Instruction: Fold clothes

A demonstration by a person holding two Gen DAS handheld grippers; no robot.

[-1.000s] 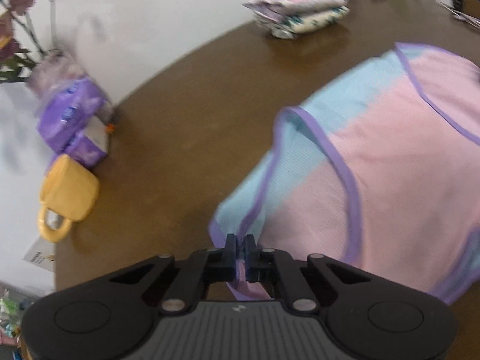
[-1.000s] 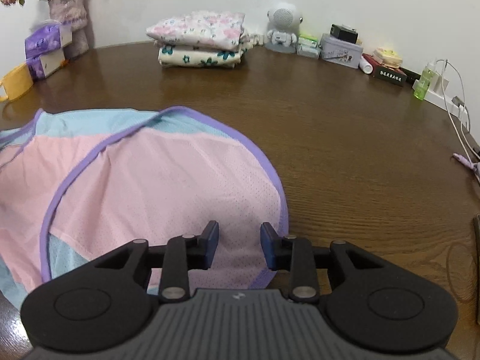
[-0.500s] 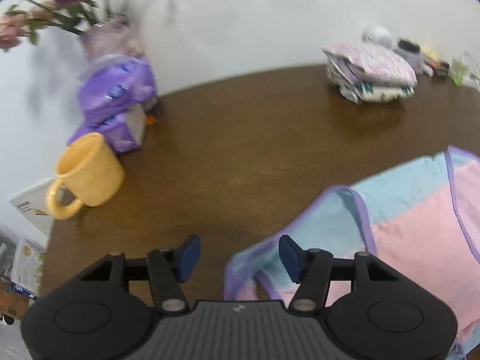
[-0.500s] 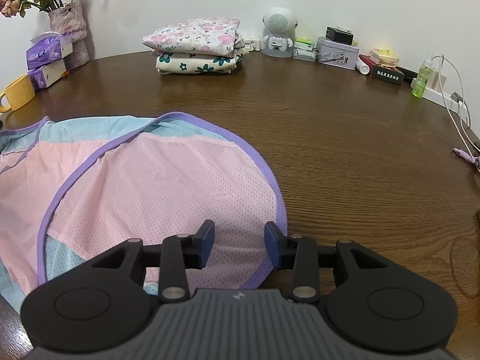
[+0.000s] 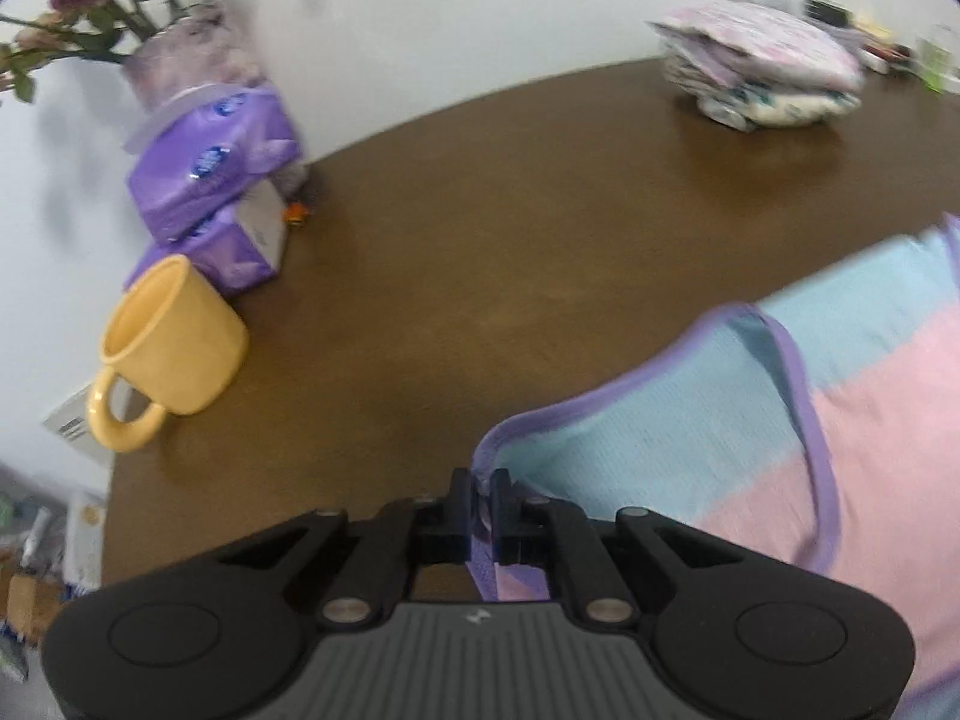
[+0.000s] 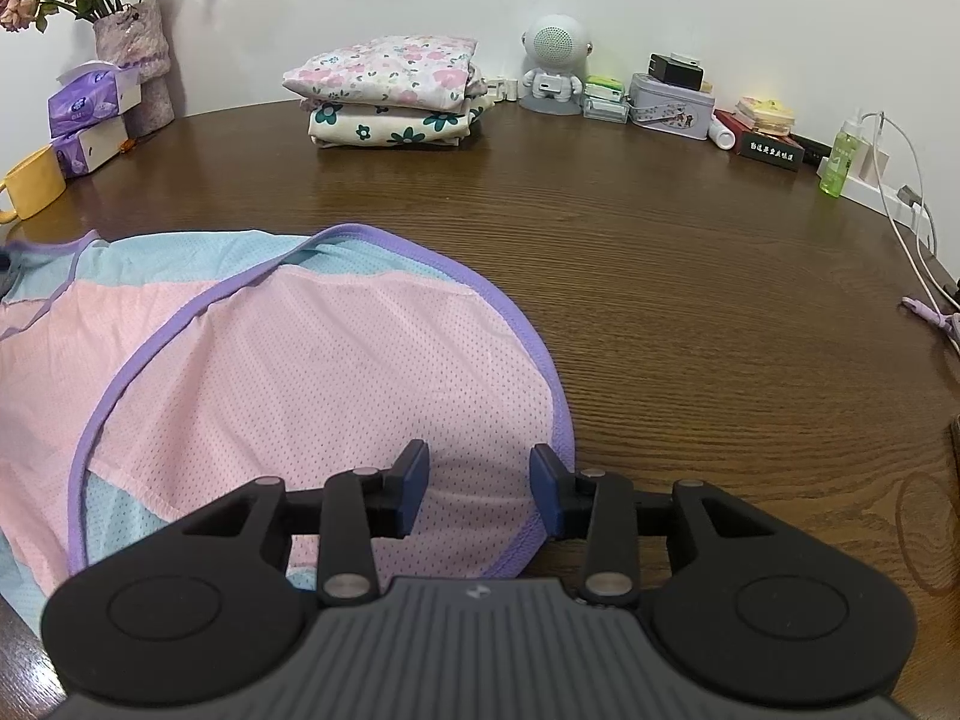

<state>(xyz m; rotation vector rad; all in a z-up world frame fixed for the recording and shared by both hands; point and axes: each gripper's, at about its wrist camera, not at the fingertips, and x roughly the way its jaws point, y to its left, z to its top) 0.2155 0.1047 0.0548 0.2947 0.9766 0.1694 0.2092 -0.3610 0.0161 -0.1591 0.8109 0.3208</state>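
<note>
A pink and light-blue mesh garment with purple trim (image 6: 312, 372) lies spread on the brown wooden table (image 6: 690, 312). In the left wrist view it (image 5: 780, 420) fills the right side. My left gripper (image 5: 480, 492) is shut on the garment's purple-trimmed left corner. My right gripper (image 6: 480, 480) is open, its jaws apart just above the garment's right rounded edge, holding nothing.
A stack of folded floral clothes (image 6: 390, 90) sits at the back. A yellow mug (image 5: 168, 348), purple tissue packs (image 5: 216, 180) and a flower vase (image 5: 180, 60) stand at the left. A white speaker figure (image 6: 555, 60), tins, a green bottle (image 6: 843, 159) and cables line the back right.
My left gripper was shut on the garment, opened half a second ago, and has now closed again on the purple-trimmed corner. My right gripper stays open and has drawn back slightly.
</note>
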